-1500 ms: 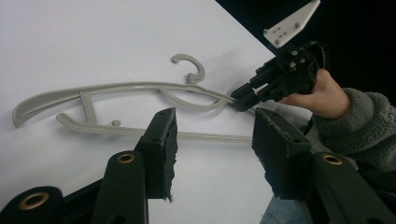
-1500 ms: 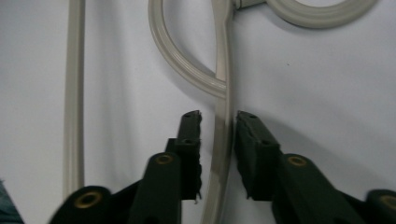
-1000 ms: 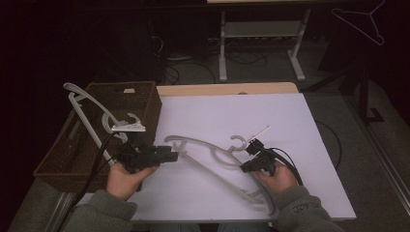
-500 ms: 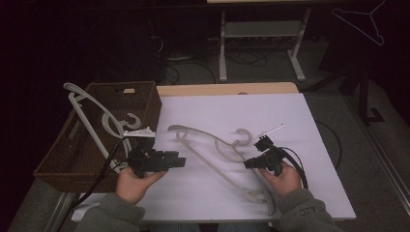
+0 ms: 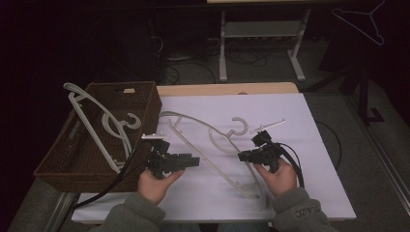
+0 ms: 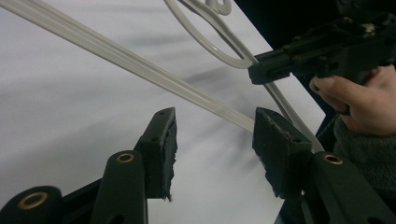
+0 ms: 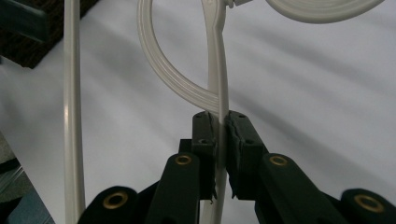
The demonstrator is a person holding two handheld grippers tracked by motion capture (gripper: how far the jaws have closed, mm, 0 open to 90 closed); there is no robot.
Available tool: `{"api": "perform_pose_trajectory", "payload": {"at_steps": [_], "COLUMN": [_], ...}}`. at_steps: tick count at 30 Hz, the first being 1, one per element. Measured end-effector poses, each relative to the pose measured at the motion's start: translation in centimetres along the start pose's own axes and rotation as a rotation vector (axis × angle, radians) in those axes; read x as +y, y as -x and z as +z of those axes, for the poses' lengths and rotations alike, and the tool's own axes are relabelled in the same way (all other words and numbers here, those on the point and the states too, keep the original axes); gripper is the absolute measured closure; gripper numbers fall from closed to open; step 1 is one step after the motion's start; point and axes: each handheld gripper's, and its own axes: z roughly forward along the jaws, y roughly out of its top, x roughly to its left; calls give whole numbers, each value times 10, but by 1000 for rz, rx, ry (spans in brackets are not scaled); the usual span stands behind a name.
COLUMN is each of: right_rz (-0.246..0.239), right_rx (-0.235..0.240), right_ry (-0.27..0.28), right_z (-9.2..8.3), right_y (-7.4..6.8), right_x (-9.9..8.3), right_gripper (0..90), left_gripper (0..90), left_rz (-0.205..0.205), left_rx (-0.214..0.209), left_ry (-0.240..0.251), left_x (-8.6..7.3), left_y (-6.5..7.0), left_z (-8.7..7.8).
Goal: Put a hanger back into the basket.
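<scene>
A white plastic hanger [image 5: 217, 166] lies slanted across the white table top [image 5: 314, 159], its hook [image 5: 239, 128] toward the far side. My right gripper [image 5: 244, 155] is shut on the hanger's curved arm near the hook; in the right gripper view the pads clamp the thin arm [image 7: 219, 70] at my right gripper [image 7: 220, 123]. My left gripper [image 5: 194, 161] is open just left of the hanger's straight bar. In the left gripper view the bar [image 6: 116, 53] runs past the tips of my left gripper [image 6: 215, 126] without being pressed. The right gripper [image 6: 280, 65] shows beyond it.
A brown wicker basket [image 5: 145, 92] stands at the table's left edge with other white hangers [image 5: 92, 121] leaning in it. A wire hanger [image 5: 360, 21] hangs at the far right. A table frame [image 5: 261, 29] stands behind. Cables trail from both grippers.
The right hand has lifted and shifted right with the hanger, tilting it off the table. The left hand has moved right and down toward the hanger's bar.
</scene>
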Motion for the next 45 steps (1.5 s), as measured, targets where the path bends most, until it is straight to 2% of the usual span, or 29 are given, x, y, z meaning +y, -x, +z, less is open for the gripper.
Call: {"api": "perform_pose_trajectory", "payload": {"at_steps": [6,9,12,18,25,39,45], "right_rz": [-27,-21,-22,-27,-29,-13,7], "right_rx": [6,12,16,14,9,5,15], "right_ry": [20,29,42,58,93,143,168], "right_z": [1,0,0,-1,-6,-7,-7], "right_y": [-11,-13,-14,-18,-20,-20,-19], "right_x": [5,6,6,5,3,-5,-9], "right_gripper": [815,815,815,815,814,812,812], "left_gripper": [520,561,610,635,708,749,755], "left_rz": [-39,-60,-68,-91,-113,-158,-193], "left_rx": [-18,-26,-26,-44,-98,-125,-142], "left_ry": [19,26,34,41,68,91,96], "left_x": [3,4,5,8,13,17,18], "left_y": [-3,-5,-6,-9,-11,-16,-18], "left_z": [1,1,2,2,-3,-3,-1]}}
